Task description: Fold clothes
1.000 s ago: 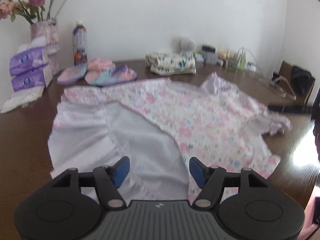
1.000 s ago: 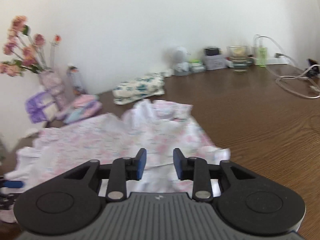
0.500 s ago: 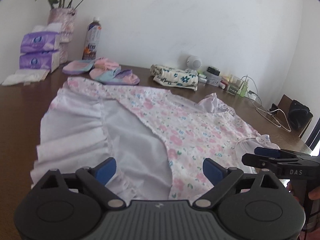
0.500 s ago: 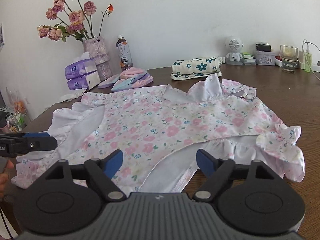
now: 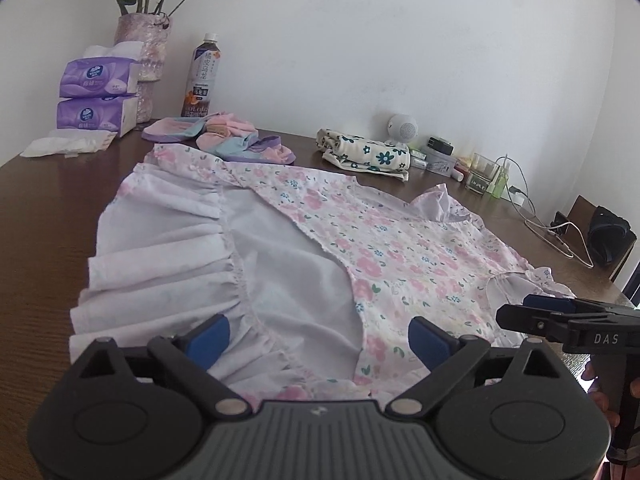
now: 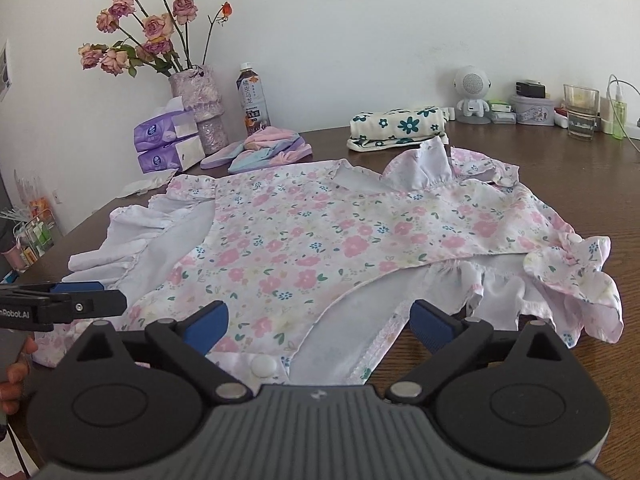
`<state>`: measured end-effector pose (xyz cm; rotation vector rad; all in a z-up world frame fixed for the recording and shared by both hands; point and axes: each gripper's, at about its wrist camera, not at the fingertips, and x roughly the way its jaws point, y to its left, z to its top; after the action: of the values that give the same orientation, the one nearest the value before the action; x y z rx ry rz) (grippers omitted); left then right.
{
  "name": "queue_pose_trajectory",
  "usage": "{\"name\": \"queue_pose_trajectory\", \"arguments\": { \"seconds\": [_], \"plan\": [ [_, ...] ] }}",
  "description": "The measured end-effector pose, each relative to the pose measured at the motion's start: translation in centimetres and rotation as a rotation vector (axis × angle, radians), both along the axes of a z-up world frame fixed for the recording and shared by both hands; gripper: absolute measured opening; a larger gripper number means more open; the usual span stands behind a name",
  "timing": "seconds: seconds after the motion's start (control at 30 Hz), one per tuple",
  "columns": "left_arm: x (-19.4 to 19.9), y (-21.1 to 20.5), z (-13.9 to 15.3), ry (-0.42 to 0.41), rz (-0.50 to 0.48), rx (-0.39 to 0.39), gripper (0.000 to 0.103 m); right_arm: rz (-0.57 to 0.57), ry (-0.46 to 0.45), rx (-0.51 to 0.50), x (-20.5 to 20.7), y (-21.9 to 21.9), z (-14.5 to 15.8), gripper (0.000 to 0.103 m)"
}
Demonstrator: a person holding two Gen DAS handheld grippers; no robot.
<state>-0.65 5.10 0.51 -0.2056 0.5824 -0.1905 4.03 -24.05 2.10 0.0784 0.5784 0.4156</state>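
Note:
A pink floral dress [image 5: 400,256] with a white frilled lining lies spread on the brown table [image 5: 40,208], one side folded over so the lining shows. My left gripper [image 5: 320,336] hovers just over the frilled hem, its jaws opening wide, with nothing pinched between them. My right gripper [image 6: 320,322] is at the near edge of the dress [image 6: 320,236], its jaws also opening, and cloth lies under the gap but is not gripped. Each gripper shows at the edge of the other's view: the right gripper [image 5: 560,320] and the left gripper [image 6: 72,300].
Along the wall stand a vase of roses [image 6: 196,92], tissue packs [image 5: 96,100], a drink bottle [image 5: 202,76], pastel headbands [image 6: 260,152], a folded flower-print cloth [image 6: 396,124], a small speaker [image 6: 472,92], a glass [image 6: 580,112] and cables [image 5: 552,236].
Both pairs of jaws have spread from narrow to wide. The right gripper swung across the table and now faces the dress's near edge. The left gripper sank a little and rolled.

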Motion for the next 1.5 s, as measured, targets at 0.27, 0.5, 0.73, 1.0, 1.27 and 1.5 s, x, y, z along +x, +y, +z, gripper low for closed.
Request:
{"name": "queue_pose_trajectory", "arguments": {
  "seconds": [0.27, 0.5, 0.73, 1.0, 1.27, 1.5],
  "plan": [
    [-0.24, 0.26, -0.09, -0.006, -0.009, -0.035, 0.103, -0.01, 0.005, -0.026, 0.03, 0.32, -0.09, 0.099],
    [-0.21, 0.13, -0.09, -0.005, -0.001, -0.037, 0.103, -0.013, 0.002, -0.03, 0.0, 0.37, -0.06, 0.099],
    [-0.33, 0.08, -0.13, -0.005, -0.001, -0.034, 0.103, -0.019, -0.006, -0.031, -0.15, 0.35, -0.06, 0.099],
    [-0.32, -0.08, -0.13, -0.003, 0.002, -0.026, 0.103, -0.021, -0.007, -0.013, -0.18, 0.11, -0.04, 0.099],
    [-0.41, -0.12, -0.11, -0.005, 0.004, -0.023, 0.103, -0.029, -0.017, -0.006, -0.32, -0.02, -0.04, 0.099],
    [-0.45, -0.15, -0.15, -0.006, 0.004, -0.019, 0.103, -0.03, -0.015, -0.002, -0.29, -0.05, -0.05, 0.099]
  ]
}}
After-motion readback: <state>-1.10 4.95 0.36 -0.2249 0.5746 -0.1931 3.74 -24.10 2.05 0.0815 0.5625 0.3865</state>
